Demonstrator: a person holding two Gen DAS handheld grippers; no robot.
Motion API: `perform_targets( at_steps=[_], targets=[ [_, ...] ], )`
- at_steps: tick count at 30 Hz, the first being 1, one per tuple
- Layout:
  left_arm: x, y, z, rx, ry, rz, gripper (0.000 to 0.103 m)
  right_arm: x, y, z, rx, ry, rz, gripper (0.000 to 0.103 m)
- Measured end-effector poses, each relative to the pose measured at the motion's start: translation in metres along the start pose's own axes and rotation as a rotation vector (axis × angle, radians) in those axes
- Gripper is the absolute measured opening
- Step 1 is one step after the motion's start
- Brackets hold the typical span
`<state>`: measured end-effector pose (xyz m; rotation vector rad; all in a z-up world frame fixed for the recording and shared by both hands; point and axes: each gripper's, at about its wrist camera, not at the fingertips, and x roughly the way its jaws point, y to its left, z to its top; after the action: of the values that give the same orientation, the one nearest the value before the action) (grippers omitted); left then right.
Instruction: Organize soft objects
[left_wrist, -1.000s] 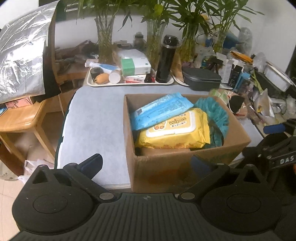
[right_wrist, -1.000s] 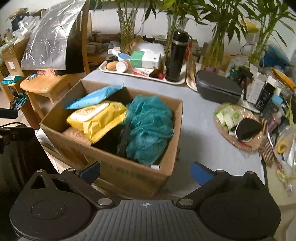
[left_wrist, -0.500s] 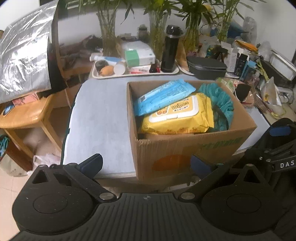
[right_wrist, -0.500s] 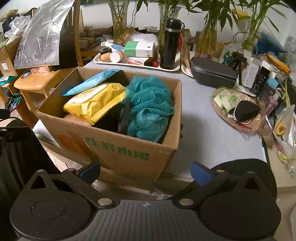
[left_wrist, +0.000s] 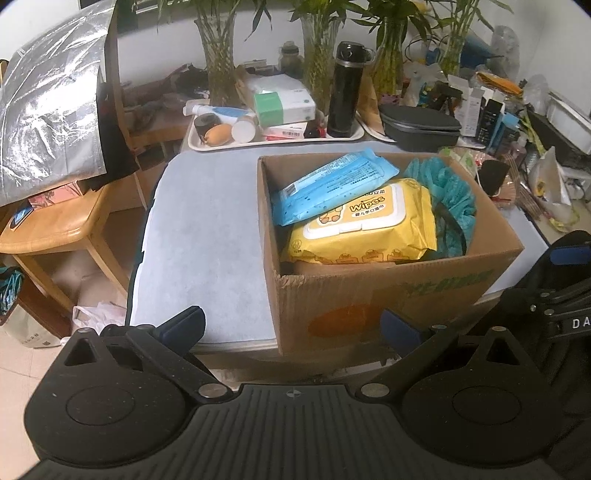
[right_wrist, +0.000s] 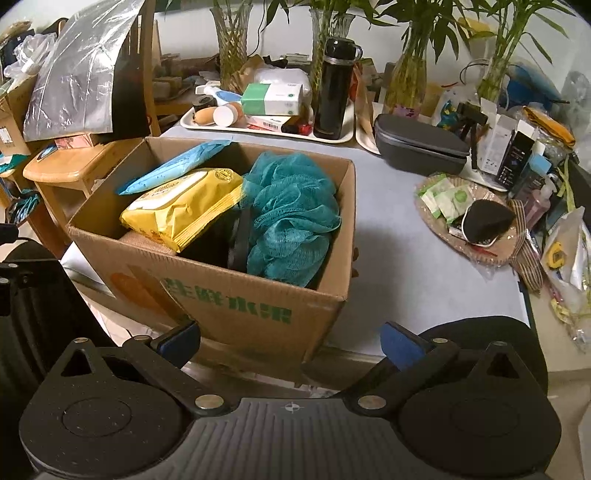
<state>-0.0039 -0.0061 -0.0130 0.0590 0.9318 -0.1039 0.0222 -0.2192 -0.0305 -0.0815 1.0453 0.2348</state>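
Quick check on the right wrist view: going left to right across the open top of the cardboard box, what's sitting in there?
Inside the cardboard box: blue wipes pack → yellow wipes pack → teal mesh bath sponge.

Blue pack (left_wrist: 334, 184), yellow wipes (left_wrist: 364, 225), teal pouf (right_wrist: 291, 214), prob. all in box (right_wrist: 229, 299).

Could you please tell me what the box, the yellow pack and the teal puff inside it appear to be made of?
Box: brown corrugated cardboard, matte, going by its torn, fibrous rim and printed green lettering.
Yellow pack: probably soft plastic film, glossy and wrinkled, with what looks like a rigid white flip lid.
Teal puff: gathered netting, likely nylon mesh, with an open weave visible.
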Motion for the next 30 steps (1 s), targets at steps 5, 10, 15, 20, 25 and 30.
perform_targets(
  at_steps=[5, 10, 15, 20, 25, 30],
  targets=[
    [0.0001, 0.0001, 0.0018, -0.004, -0.001, -0.002, 0.103, -0.0004, -0.0012, 0.0014, 0.007, -0.008, -0.003, 0.103],
    [0.0006, 0.0001, 0.0031, -0.004, 0.001, 0.000, 0.103, -0.0019, -0.0025, 0.0020, 0.015, -0.016, 0.000, 0.103],
    [0.0018, -0.0009, 0.0032, 0.005, 0.003, 0.002, 0.103, -0.0018, -0.0028, 0.0023, 0.016, -0.016, 0.004, 0.103],
    [0.0038, -0.0029, 0.0015, 0.013, 0.009, -0.002, 0.103, -0.0016, -0.0015, 0.0019, 0.014, -0.016, 0.013, 0.103],
    [0.0042, -0.0038, 0.0008, 0.016, 0.010, -0.002, 0.103, -0.0011, -0.0010, 0.0008, 0.015, -0.016, 0.009, 0.103],
    [0.0044, -0.0044, 0.0000, 0.019, 0.012, -0.002, 0.103, -0.0001, -0.0014, -0.0001, 0.017, -0.013, 0.006, 0.103]
  ],
)
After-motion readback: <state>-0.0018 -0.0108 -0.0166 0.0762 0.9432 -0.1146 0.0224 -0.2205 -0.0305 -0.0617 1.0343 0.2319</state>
